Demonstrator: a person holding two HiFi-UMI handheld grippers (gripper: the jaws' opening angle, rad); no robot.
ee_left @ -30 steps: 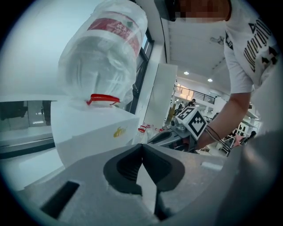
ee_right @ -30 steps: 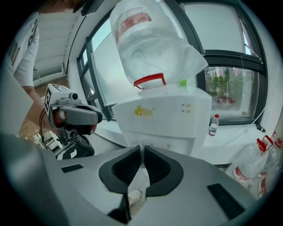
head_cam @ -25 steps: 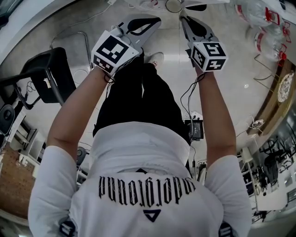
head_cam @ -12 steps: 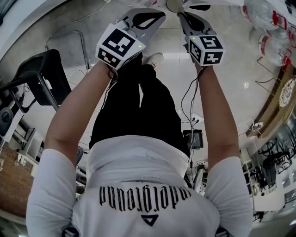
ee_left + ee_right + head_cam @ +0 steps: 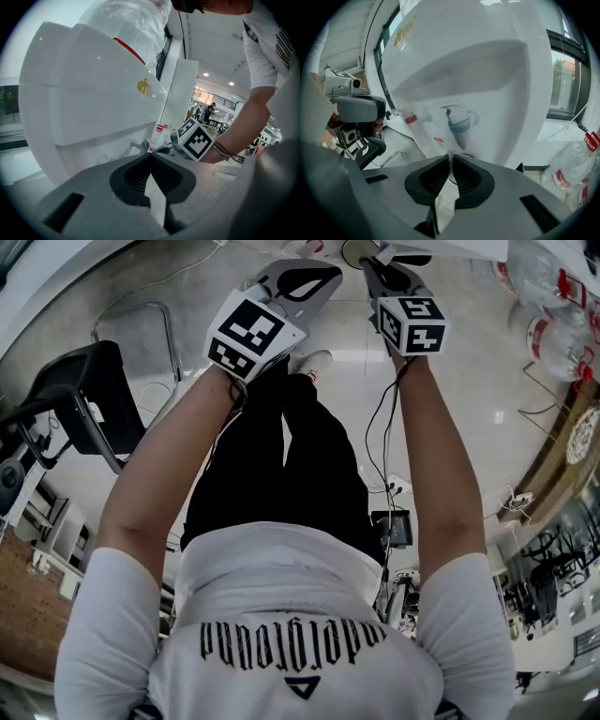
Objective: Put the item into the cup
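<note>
Everything here hangs on the water dispenser (image 5: 478, 70) in front of me. My right gripper (image 5: 450, 155) points straight at its face, directly under the blue tap (image 5: 459, 125). Just past the jaw tips, at the dispenser's foot, I see part of a round rim (image 5: 457, 175). I take it for the cup, standing upright with its mouth up, though too little shows to be sure. The right jaws are drawn all but together, with only a thin slit between the pads and nothing I can make out in it. My left gripper (image 5: 150, 154) is closed tip to tip and empty. It sits off to the side of the dispenser where the red tap (image 5: 410, 119) is, so it looks across the white front rather than at the rim. I cannot find the item in any view: it is not in either set of jaws and not near the dispenser. As I judge it, the right hand is the nearer one to the cup. Any drop would have to come from above, down the cup's upright axis and beneath the blue tap.
</note>
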